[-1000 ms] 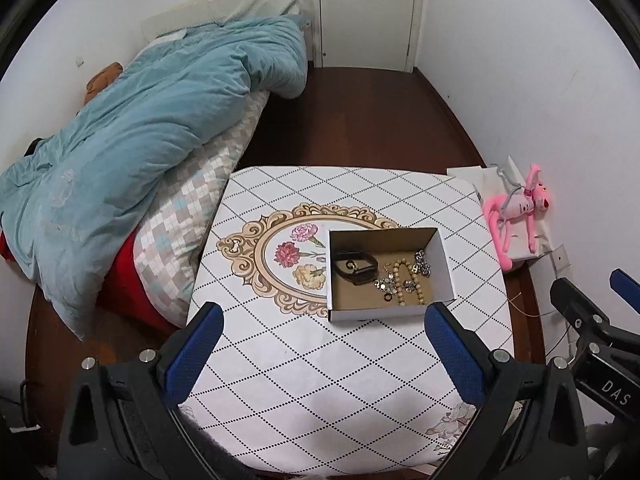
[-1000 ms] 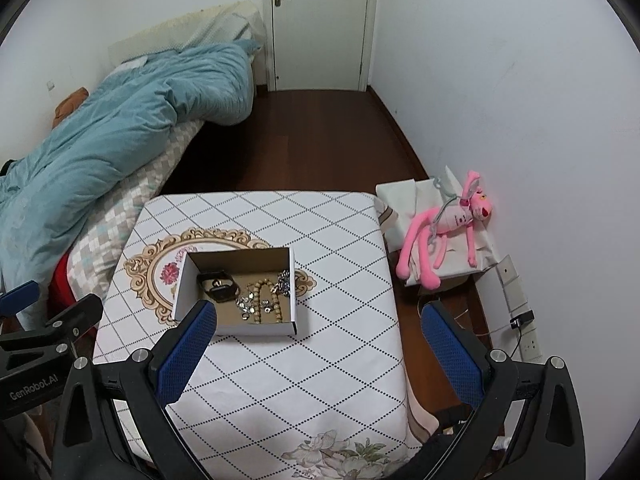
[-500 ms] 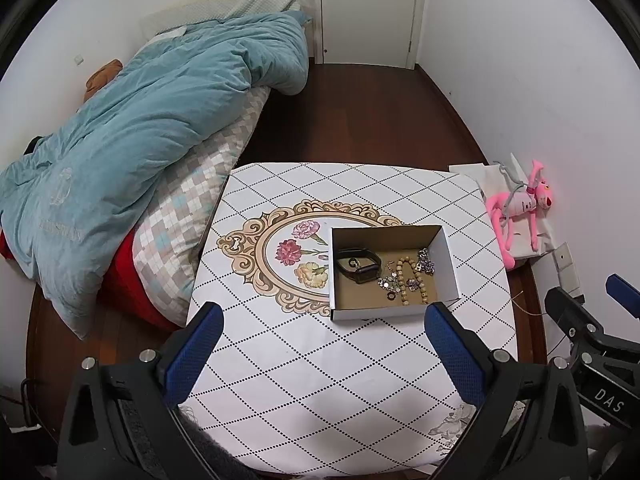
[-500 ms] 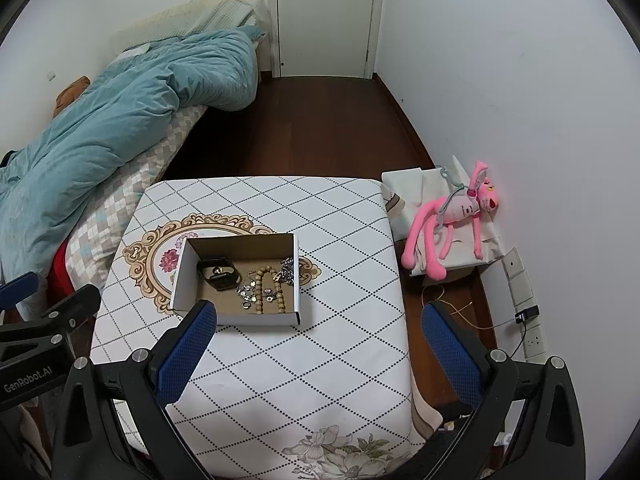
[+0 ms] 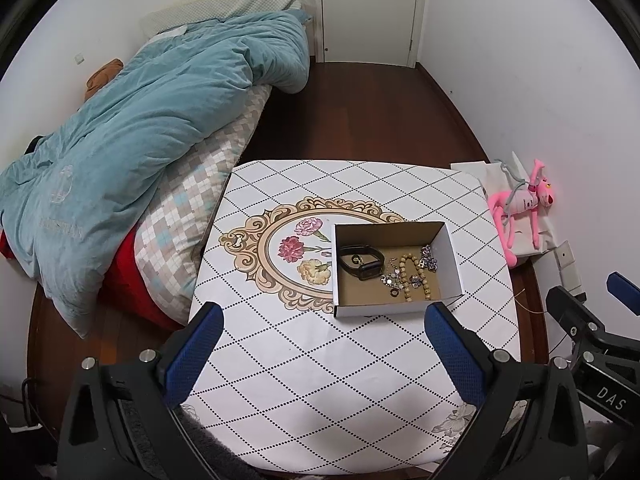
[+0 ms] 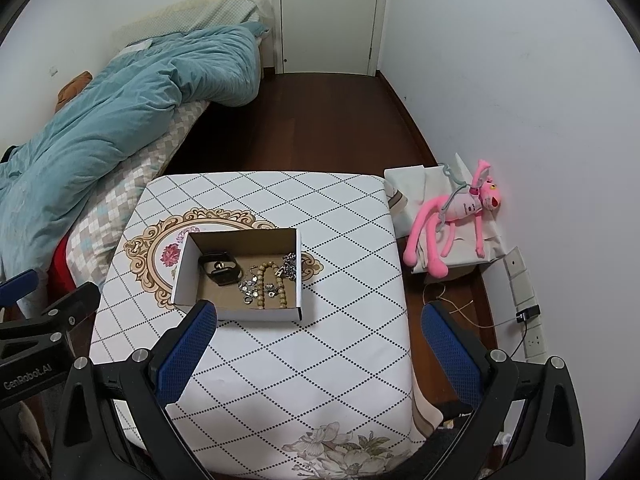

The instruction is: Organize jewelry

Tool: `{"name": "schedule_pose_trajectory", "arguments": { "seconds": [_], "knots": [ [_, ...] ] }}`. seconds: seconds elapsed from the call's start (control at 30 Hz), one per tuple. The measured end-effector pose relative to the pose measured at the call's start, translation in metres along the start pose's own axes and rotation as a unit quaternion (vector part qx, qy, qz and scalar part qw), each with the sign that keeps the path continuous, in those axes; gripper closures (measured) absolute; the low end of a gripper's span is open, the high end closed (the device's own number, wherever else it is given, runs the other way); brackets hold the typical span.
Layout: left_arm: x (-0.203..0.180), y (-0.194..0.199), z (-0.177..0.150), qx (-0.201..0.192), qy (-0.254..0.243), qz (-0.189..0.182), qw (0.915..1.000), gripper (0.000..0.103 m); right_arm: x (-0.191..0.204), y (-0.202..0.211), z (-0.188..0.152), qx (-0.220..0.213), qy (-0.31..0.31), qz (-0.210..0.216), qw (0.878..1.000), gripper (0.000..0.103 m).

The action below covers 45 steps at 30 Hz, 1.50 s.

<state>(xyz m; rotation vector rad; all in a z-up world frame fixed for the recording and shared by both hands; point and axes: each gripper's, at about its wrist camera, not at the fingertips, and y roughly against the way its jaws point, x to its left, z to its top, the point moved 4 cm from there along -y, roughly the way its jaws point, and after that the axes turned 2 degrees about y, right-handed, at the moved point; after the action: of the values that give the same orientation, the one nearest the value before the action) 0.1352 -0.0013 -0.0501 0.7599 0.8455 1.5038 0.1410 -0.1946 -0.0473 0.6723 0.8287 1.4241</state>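
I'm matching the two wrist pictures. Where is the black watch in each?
Left wrist: black watch at the left end inside the cardboard box, right of centre.
Right wrist: black watch at the box's left end, left of centre.
Shared landmark: pink plush toy.

A square table under a white diamond-patterned cloth (image 5: 304, 360) carries an open white cardboard box (image 5: 394, 308), set right of the table's middle and partly over the cloth's floral oval medallion (image 5: 296, 248). In the box, a black wristwatch (image 5: 362, 262) lies at the left, a tan wooden bead string (image 5: 412, 276) right of it, and a silver chain bracelet (image 5: 430, 256) at the far right. A bed with a teal quilt (image 5: 152, 120) stands left of the table. A pink plush toy (image 6: 452, 216) lies right of the table against the wall. A white door (image 6: 330, 16) stands far behind.
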Motion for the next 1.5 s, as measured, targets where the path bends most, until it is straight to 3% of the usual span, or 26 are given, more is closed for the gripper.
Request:
{"name": "schedule_pose_trajectory", "arguments": {
  "seconds": [1.5],
  "knots": [
    [0.0096,-0.0002,-0.0068,0.000,0.001,-0.004,1.0000,0.000,0.0062,-0.0010,-0.0030,0.003,0.005,0.005,1.000,0.000]
  ]
}}
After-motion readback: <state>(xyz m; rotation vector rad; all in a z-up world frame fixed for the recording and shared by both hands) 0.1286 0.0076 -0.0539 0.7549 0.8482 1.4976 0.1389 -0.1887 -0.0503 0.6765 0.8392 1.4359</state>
